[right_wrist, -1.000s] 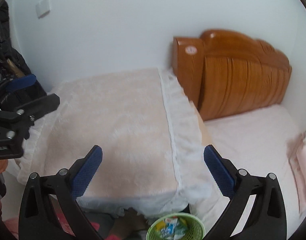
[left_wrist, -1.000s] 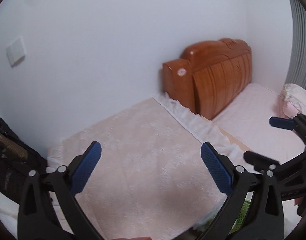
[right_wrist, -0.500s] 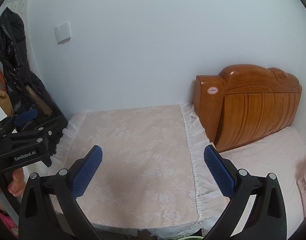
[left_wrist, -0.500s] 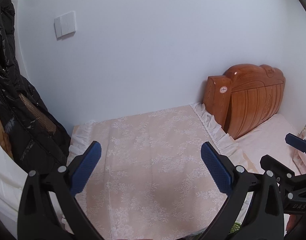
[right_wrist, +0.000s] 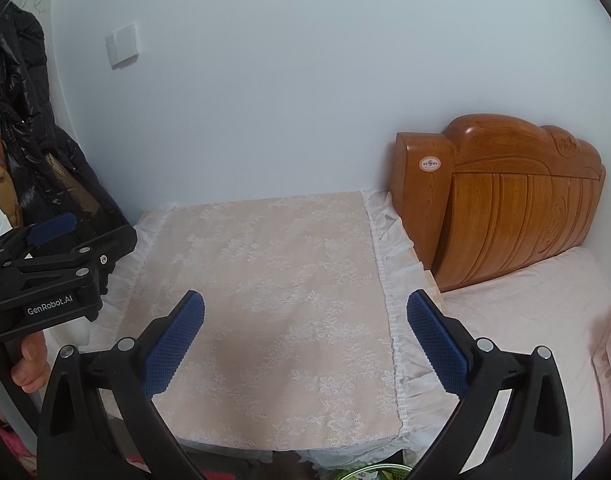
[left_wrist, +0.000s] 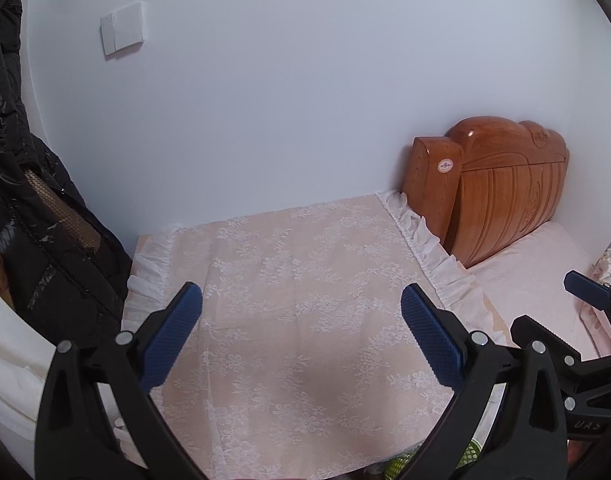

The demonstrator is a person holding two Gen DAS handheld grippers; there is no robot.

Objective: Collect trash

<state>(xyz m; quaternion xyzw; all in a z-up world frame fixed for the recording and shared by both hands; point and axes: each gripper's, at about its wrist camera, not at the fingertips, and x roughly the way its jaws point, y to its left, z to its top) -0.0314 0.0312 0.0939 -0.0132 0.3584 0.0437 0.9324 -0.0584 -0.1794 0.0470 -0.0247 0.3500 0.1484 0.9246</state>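
Left hand-held gripper [left_wrist: 301,334]: black frame, blue textured pads, jaws spread wide with nothing between them, poised above the counter; seen also from the right wrist view at the left edge, where its body reads "GenRobot.AI" and a hand [right_wrist: 29,364] grips its handle, mostly cut off by the frame. Right hand-held gripper [right_wrist: 305,334]: same make, jaws likewise wide apart and empty, held above the counter's near right part; in the left wrist view only one blue pad and part of its black linkage show at the right edge. Counter [right_wrist: 265,280]: low surface draped in a peach lace cloth with a white ruffled border, its top bare, set against the pale wall. Green mesh plastic waste basket [right_wrist: 379,472]: on the floor below the counter's near right corner, only a sliver of rim showing at the bottom edge, contents too cropped to identify; in the left wrist view a green scrap shows between the gripper arms. Glossy orange-brown carved wooden headboard [right_wrist: 505,200]: right of the counter, round sticker on its end post, print unreadable. Bed with pale pink sheet [right_wrist: 525,320]: partly cut off at right. Black shiny padded jacket [left_wrist: 33,216]: hanging at left. White wall switch plate [left_wrist: 123,34]: upper left on the wall.
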